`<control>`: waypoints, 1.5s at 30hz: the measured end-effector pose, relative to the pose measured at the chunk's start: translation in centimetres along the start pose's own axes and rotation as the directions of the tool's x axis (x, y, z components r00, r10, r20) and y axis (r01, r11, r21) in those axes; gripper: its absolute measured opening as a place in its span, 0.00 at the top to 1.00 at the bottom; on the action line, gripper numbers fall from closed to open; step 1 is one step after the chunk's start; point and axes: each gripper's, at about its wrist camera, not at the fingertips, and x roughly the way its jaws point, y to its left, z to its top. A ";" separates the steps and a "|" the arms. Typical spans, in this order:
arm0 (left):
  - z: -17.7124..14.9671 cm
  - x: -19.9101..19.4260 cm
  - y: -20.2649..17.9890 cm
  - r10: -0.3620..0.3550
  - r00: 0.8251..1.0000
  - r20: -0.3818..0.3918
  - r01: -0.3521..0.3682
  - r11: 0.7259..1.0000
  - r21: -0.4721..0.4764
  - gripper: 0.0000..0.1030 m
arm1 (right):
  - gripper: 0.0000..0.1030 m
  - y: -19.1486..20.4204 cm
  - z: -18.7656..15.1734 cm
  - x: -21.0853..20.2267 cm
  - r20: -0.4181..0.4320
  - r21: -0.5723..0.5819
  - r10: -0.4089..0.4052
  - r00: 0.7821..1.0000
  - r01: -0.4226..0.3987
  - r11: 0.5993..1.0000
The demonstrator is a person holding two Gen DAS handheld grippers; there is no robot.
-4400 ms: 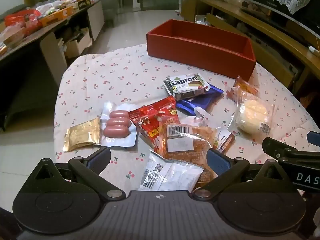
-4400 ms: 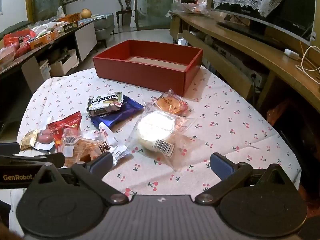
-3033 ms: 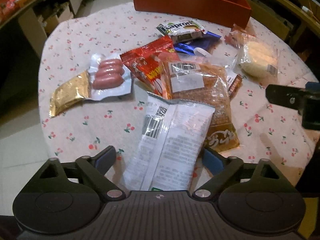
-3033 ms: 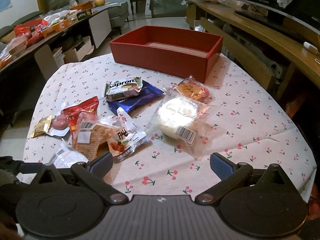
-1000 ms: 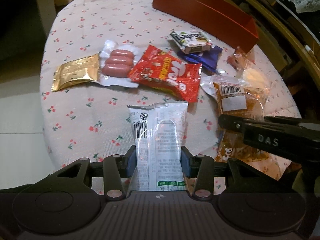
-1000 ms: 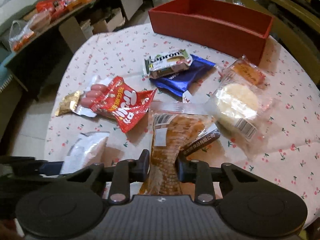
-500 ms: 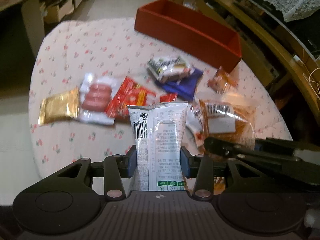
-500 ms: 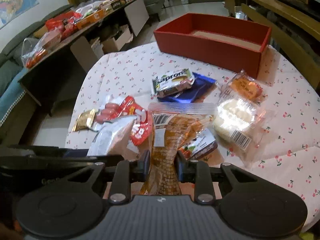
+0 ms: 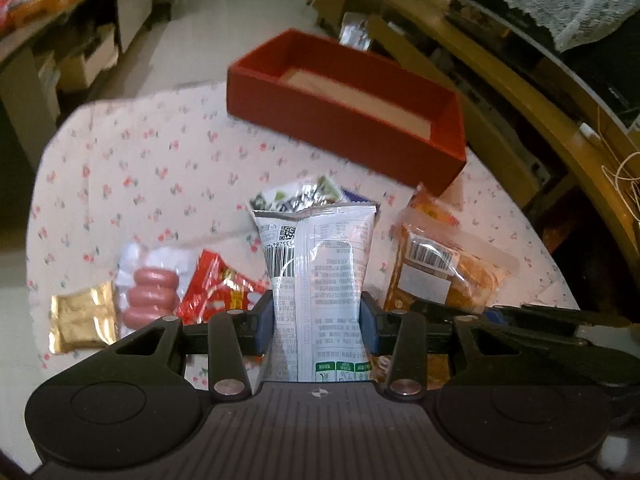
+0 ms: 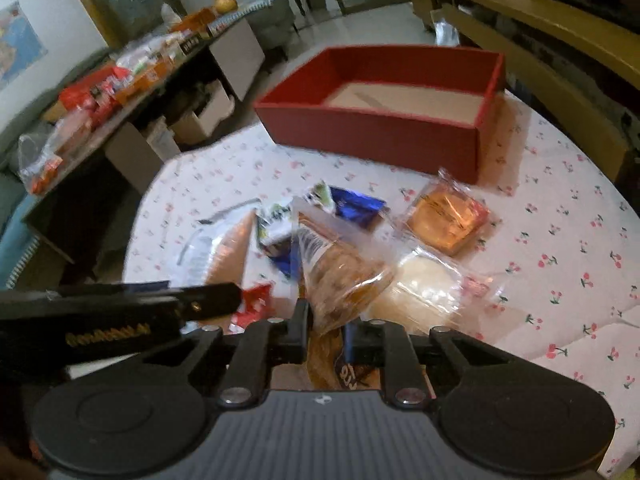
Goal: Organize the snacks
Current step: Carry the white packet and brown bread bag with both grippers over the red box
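Observation:
My left gripper is shut on a silver-white snack packet and holds it upright above the table. My right gripper is shut on a clear orange-brown snack bag, also lifted; that bag shows in the left wrist view to the right. The open red box stands at the table's far side, empty inside. The left gripper's body crosses the right wrist view at left.
On the cherry-print cloth lie a gold packet, a sausage pack, a red snack bag, a blue wrapper, an orange cake pack and a pale bun pack. Wooden furniture stands right.
Both grippers, each holding its packet, have moved forward toward the red box, which now looks nearer. The orange-brown bag has turned to the left in the right gripper.

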 end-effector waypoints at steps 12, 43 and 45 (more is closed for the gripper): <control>-0.4 0.1 0.9 -0.022 1.000 -0.021 0.021 0.999 -0.045 0.51 | 0.66 -0.8 -0.1 1.3 -0.035 0.025 0.016 0.999 -0.015 1.000; -0.1 -0.1 1.1 -0.037 0.999 -0.021 0.036 0.997 -0.063 0.51 | 0.59 -1.1 -0.4 -0.5 0.037 0.034 0.002 0.999 -0.003 0.999; 0.4 -0.3 0.8 -0.042 0.999 -0.009 0.041 0.997 -0.059 0.51 | 0.59 -1.1 0.1 -0.8 0.051 0.043 0.012 0.999 -0.015 0.999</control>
